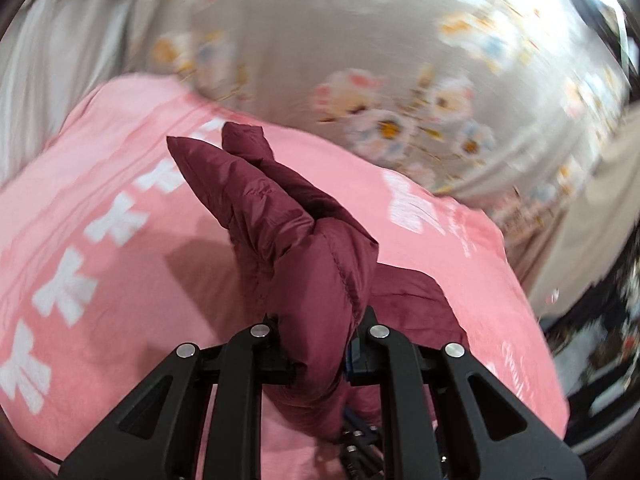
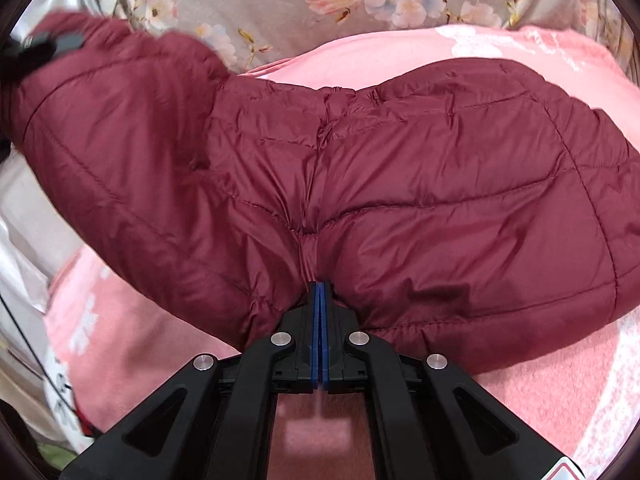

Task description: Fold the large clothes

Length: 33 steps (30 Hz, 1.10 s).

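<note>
A dark red quilted puffer jacket (image 2: 440, 184) lies spread on a pink blanket (image 2: 560, 380). My right gripper (image 2: 320, 292) is shut at the jacket's near edge, where a pinch of the fabric runs into its blue pads. The left gripper (image 1: 318, 354) is shut on a bunched fold of the same jacket (image 1: 304, 240), which stands up from its jaws above the blanket (image 1: 120, 280). In the right wrist view the left gripper (image 2: 36, 46) shows at the far left, holding the raised sleeve end off the bed.
A grey floral bedsheet (image 2: 260, 0) covers the bed beyond the blanket and also shows in the left wrist view (image 1: 320, 40). The pink blanket carries white bow prints (image 1: 64, 288). Pale cloth and clutter lie beside the bed at the left (image 2: 24, 264).
</note>
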Tool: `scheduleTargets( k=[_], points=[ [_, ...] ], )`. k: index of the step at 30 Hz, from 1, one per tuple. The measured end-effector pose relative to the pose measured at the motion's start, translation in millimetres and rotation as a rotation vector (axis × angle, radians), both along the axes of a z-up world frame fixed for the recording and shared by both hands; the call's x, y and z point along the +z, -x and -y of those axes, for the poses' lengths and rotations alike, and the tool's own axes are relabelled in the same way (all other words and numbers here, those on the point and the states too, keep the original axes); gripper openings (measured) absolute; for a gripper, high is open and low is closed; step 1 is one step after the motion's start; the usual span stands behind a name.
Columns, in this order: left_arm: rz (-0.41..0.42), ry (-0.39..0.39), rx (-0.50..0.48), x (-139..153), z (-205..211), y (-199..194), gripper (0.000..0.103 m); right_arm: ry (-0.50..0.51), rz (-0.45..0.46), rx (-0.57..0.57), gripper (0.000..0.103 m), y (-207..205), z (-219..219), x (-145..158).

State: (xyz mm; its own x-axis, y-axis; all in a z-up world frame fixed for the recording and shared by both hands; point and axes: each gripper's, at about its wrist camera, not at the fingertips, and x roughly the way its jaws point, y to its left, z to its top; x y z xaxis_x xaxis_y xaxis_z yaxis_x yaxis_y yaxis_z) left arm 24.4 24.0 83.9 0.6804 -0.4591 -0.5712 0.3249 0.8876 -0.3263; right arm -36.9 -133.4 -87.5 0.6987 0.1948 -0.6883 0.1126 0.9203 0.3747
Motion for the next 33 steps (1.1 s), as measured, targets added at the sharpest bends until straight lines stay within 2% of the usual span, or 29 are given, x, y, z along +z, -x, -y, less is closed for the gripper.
scheduleTargets(
  k=[2,4,9,13,16,22,25,28,30,33],
  points=[
    [0.016,-0.018,-0.054,6,26,3,0.014,-0.049,0.007,-0.007,0.0,10,11,8],
    [0.023,-0.039,-0.097,9,52,5,0.014,-0.052,0.024,-0.019,0.001,27,22,19],
    [0.0,-0.082,-0.196,-1,116,9,0.014,0.095,0.05,-0.095,0.002,68,49,39],
    [-0.052,-0.128,-0.28,-26,170,17,0.014,0.156,0.041,-0.169,0.002,90,74,39],
    [-0.109,-0.178,-0.322,-55,205,22,0.014,0.156,0.022,-0.213,0.002,102,96,32],
    [-0.177,-0.298,-0.333,-111,250,30,0.015,0.112,-0.015,-0.267,0.002,118,128,18],
    [-0.175,-0.336,-0.326,-123,261,34,0.016,0.109,-0.015,-0.283,0.002,121,136,16],
    [-0.179,-0.335,-0.327,-124,261,35,0.018,0.102,-0.017,-0.293,0.002,121,142,16],
    [-0.196,-0.307,-0.342,-118,258,33,0.023,0.104,-0.01,-0.302,0.002,122,146,18],
    [-0.222,-0.188,-0.376,-93,237,31,0.033,0.111,0.019,-0.313,0.005,124,151,30]
  ],
)
